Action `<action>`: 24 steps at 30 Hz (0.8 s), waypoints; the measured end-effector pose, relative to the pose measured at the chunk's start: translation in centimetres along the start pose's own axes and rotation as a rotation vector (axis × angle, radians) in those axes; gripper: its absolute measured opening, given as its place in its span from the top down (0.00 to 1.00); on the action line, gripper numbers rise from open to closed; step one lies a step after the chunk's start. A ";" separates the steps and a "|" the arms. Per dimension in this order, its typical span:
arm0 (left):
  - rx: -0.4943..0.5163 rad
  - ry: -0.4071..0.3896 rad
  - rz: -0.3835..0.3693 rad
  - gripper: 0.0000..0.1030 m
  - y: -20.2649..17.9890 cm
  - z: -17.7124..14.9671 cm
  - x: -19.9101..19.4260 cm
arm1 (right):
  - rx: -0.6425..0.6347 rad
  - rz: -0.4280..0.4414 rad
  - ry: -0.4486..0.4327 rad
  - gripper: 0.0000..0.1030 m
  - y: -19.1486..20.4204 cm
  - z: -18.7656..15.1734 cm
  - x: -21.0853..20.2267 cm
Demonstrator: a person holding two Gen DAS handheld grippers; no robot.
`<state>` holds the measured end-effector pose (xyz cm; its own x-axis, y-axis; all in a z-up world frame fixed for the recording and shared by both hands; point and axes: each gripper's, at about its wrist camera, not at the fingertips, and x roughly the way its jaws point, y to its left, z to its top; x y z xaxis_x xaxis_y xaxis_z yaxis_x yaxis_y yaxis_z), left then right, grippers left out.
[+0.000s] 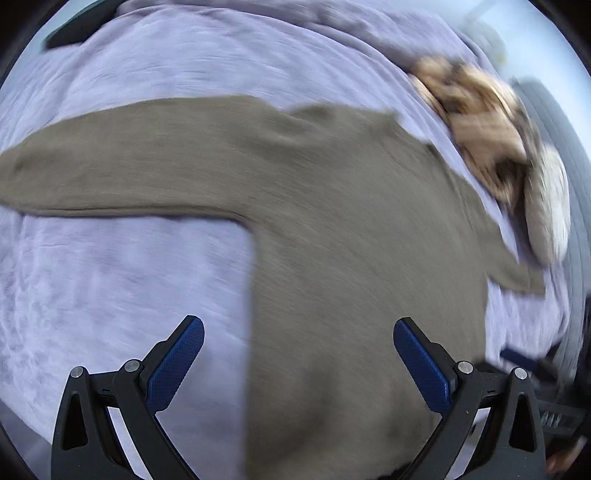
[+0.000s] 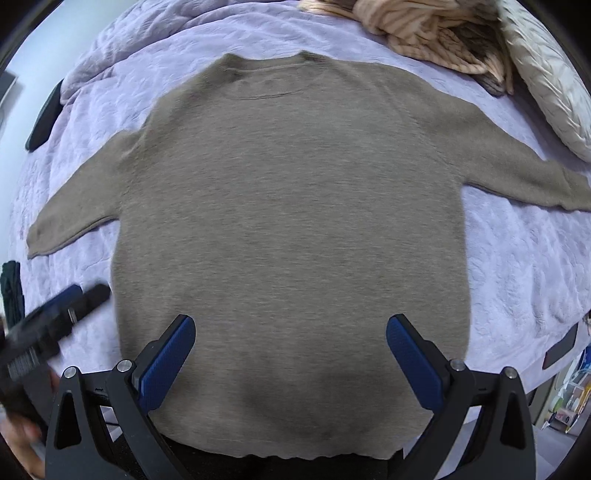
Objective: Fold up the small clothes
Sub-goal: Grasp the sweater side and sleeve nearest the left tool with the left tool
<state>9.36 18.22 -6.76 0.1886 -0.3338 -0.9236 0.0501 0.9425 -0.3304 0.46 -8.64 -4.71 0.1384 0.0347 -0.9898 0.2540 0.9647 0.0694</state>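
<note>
A taupe knit sweater (image 2: 291, 229) lies flat on a lilac bedspread (image 2: 517, 251), both sleeves spread out, collar at the far end. My right gripper (image 2: 290, 328) is open and empty, hovering over the sweater's lower body near the hem. My left gripper (image 1: 298, 330) is open and empty above the sweater's left side (image 1: 351, 240), below the left sleeve (image 1: 129, 170); the left wrist view is motion-blurred. The left gripper also shows blurred in the right wrist view (image 2: 70, 299), just left of the sweater's lower edge.
A pile of peach striped clothes (image 2: 424, 33) and a quilted cream pillow (image 2: 550, 77) lie at the far right of the bed. A dark flat object (image 2: 44, 118) sits at the far left edge. A dark phone-like object (image 2: 561, 349) lies near the right bed edge.
</note>
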 end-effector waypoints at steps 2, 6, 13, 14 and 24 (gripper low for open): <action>-0.094 -0.049 0.014 0.00 4.7 1.7 -0.6 | -0.038 0.015 0.002 0.00 2.3 -0.1 0.4; -0.286 -0.154 0.024 0.00 14.4 4.2 -1.7 | -0.127 0.060 0.003 0.00 7.0 -0.3 1.4; -0.511 -0.239 -0.133 0.00 25.7 5.3 -0.6 | -0.259 0.104 0.055 0.00 14.1 -0.8 3.9; -0.527 -0.245 -0.163 0.00 26.7 5.4 -0.3 | -0.271 0.109 0.062 0.00 14.8 -0.9 4.2; -0.506 -0.355 -0.276 0.00 27.0 7.3 -1.1 | -0.317 0.109 0.096 0.00 18.4 -1.4 5.2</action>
<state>17.66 44.19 -13.22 0.5501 -0.4539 -0.7010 -0.3068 0.6708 -0.6752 4.51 9.65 -8.72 0.0543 0.1514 -0.9870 -0.0698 0.9866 0.1475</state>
